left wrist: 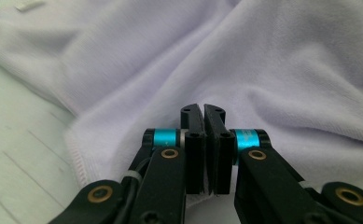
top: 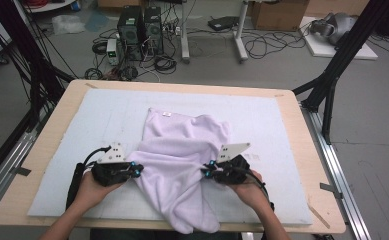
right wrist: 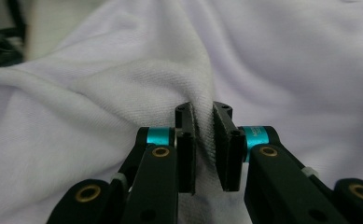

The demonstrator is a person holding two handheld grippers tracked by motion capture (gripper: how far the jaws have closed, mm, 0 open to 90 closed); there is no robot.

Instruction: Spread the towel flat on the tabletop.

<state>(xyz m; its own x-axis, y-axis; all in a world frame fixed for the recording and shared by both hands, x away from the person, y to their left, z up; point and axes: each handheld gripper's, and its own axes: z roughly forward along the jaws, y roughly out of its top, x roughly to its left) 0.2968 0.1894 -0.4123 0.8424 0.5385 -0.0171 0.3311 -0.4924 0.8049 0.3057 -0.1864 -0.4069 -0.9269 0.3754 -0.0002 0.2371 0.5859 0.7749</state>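
Lavender fleece, a soft cloth (top: 182,165), is lying crumpled across the pale mat (top: 82,130) on the wooden desk (top: 307,150), and both hands are working at it right now. The left gripper (top: 134,170) is sitting at the cloth's left edge, and in the left gripper view its fingers (left wrist: 193,140) are pressing together, pads nearly meeting, with only the thinnest slit between them. Whether a sliver of fabric is caught in that slit I cannot tell; the stitched hem (left wrist: 76,158) is curving just to the left of the fingers, and the bulk of the fleece is rising beyond the tips.

Over on the other side, the right gripper (top: 207,172) is biting into the cloth's right edge. In the right gripper view its fingers (right wrist: 186,149) are pinching a raised ridge of fabric, the fold (right wrist: 205,135) standing upright between the two pads and running away past the tips. Fleece is spreading to both sides of those fingers.

From above, the cloth is bunching between the two sets of fingers, one end reaching away toward a small white label (top: 166,114), the other trailing down toward the desk's near edge, between the person's forearms.
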